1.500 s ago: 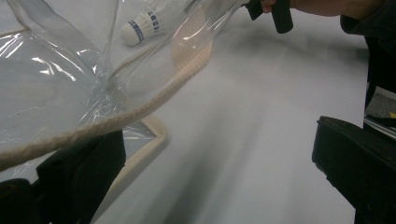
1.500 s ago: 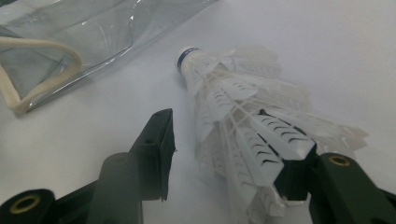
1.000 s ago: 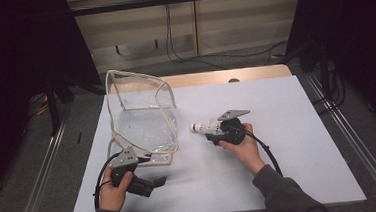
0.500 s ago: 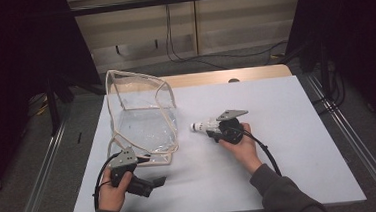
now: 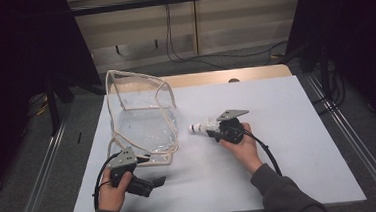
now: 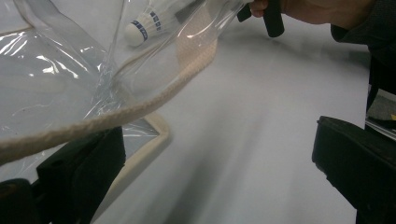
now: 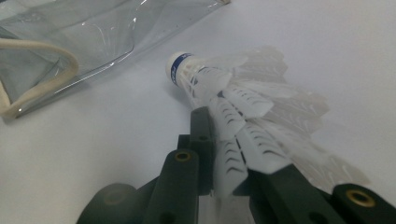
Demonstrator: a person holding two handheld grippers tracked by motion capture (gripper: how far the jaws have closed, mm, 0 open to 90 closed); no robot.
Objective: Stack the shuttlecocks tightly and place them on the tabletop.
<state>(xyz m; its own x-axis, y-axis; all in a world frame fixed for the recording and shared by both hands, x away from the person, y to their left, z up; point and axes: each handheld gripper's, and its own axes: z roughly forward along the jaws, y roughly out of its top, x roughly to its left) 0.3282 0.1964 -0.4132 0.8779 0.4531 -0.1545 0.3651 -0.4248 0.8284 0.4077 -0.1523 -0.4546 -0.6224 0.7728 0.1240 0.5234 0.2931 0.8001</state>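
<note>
Near bench (image 5: 301,178) edge: my left tongs (image 5: 157,181) released, jaws wide, nothing between, bag (image 5: 144,119) rim just beside. Bare bench right of bag. Farther in: my right tongs (image 5: 213,131) just closed, clenched on shuttlecock (image 7: 224,88) skirt; cork tip points toward bag, near, apart.

High view above, facing forward-down, both gripper views low and close (sharing the shuttlecock (image 5: 197,128))

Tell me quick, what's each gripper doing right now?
Left gripper: open, holding nothing, jaws beside the clear plastic bag with cream piping.
Right gripper: jaws just closed on the white feathered shuttlecock.
</note>
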